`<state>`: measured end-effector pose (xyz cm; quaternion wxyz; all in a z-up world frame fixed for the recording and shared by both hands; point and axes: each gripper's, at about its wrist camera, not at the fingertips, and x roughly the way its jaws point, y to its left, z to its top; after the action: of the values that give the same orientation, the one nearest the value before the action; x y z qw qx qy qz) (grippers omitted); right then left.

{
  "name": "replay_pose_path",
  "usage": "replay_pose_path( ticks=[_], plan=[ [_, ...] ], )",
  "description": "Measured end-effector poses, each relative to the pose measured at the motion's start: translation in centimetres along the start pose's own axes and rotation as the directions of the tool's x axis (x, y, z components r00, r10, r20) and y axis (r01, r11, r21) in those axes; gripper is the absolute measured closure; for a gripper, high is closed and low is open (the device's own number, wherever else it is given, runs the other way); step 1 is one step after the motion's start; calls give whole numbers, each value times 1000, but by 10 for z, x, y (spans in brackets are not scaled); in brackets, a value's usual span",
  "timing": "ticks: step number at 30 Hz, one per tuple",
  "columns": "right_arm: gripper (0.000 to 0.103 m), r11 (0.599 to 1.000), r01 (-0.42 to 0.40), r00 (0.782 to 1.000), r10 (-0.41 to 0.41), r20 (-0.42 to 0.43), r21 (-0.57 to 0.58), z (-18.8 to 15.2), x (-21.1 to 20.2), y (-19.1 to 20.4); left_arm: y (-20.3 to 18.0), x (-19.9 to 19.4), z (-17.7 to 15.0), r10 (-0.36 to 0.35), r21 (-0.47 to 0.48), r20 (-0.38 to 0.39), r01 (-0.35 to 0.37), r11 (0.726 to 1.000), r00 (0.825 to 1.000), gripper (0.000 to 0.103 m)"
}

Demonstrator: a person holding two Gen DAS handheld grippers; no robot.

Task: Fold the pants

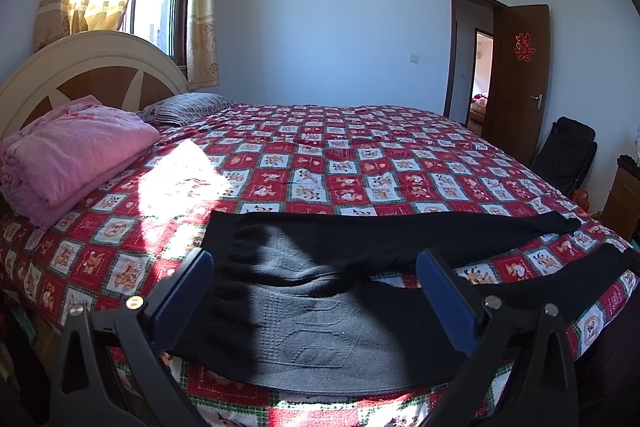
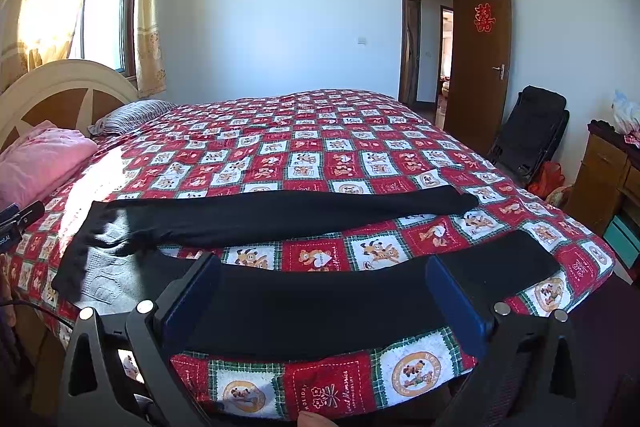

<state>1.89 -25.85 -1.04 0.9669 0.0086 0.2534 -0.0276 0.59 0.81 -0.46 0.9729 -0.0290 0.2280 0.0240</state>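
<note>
Nearest the lens, the blue-padded fingers (image 1: pixel 192 291) of the left gripper (image 1: pixel 316 291) are spread wide above the grey waistband end of the black pants (image 1: pixel 320 247), nothing being held. The right gripper (image 2: pixel 324 291) is likewise released, its jaws parted over the near leg (image 2: pixel 320 303). The pants are laid flat along the near edge of the patchwork bedspread (image 2: pixel 320 155), legs splayed apart, the far leg (image 2: pixel 300 211) running rightward; such spreading is judged to prepare the first fold. A folded pink blanket (image 1: pixel 76 155) is kept well apart by the headboard (image 1: pixel 80 55).
</note>
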Motion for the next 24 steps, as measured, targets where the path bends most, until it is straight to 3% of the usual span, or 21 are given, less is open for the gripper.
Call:
replay_pose_path(
  ticks=[19,24],
  plan=[
    [1,999,22,1000,-22,9,-35,-7,11,1,9,16,-12,11,0,-38,-11,1000,999,0],
    [1,997,-19,1000,18,-6,-70,-12,27,1,21,36,-16,7,12,-52,-7,1000,999,0]
  ],
)
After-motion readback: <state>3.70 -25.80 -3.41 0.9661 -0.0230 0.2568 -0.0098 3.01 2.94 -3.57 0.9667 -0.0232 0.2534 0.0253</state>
